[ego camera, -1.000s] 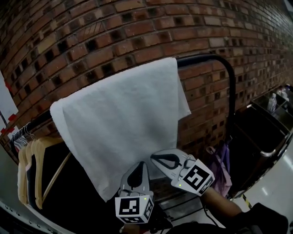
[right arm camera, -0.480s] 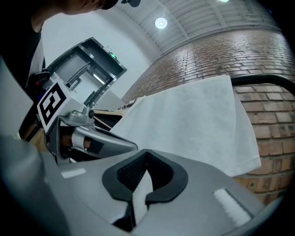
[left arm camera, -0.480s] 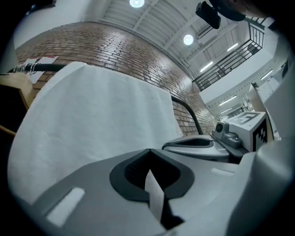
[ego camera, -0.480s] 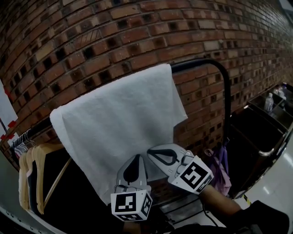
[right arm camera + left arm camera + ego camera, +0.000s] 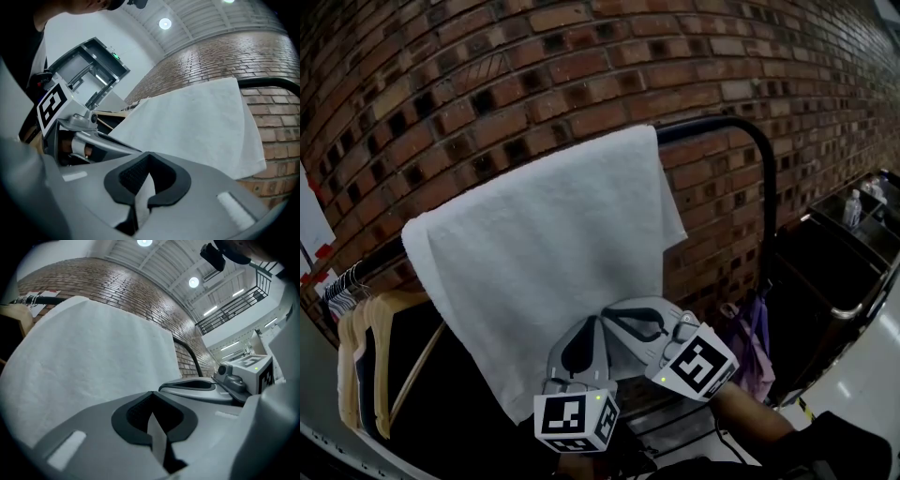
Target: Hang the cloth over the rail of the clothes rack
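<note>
Across the middle of the head view, the cloth [image 5: 544, 253] – white, thick, towel-like – hangs draped over the black rail [image 5: 712, 124] of the clothes rack, flat against the brick wall [image 5: 487, 84], its right side sagging lower. At lower centre both grippers meet its bottom edge: the left gripper [image 5: 589, 323] and the right gripper [image 5: 611, 317] are each clamped on a sliver of it. At lower left, the rack holds wooden hangers [image 5: 370, 347] with dark garments.
</note>
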`<state>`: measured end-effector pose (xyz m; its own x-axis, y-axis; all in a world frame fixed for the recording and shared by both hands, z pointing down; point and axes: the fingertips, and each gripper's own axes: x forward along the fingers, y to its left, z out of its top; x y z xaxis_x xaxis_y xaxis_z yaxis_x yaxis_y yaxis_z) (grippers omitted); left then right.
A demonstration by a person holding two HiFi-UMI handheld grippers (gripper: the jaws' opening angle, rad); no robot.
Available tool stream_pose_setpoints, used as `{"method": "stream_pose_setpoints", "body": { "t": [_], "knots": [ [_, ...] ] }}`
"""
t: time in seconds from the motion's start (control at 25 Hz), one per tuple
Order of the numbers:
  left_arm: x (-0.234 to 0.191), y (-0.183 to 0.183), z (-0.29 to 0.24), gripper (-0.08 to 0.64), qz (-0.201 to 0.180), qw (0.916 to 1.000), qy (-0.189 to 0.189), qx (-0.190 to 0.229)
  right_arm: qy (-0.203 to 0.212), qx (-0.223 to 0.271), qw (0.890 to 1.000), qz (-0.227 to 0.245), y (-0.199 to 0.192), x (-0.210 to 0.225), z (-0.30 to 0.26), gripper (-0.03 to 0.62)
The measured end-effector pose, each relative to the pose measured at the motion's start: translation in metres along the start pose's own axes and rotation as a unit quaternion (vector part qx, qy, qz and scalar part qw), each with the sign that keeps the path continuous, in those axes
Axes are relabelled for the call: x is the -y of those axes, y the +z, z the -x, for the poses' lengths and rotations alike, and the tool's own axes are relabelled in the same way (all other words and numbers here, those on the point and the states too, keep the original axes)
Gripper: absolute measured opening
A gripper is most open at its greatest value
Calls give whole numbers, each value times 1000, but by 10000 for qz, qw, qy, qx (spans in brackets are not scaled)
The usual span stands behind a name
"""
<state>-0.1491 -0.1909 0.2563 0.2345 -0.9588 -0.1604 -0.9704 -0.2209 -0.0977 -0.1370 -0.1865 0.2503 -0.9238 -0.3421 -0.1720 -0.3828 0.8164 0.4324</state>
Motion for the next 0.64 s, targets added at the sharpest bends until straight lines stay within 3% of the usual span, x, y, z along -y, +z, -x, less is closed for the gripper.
{"method": "stream_pose_setpoints", "body": {
  "t": [0.64],
  "knots": [
    [-2, 3, -3, 20, -116, 9998, 94, 94, -28, 76, 10000, 28, 6, 4, -2, 2]
  ]
}}
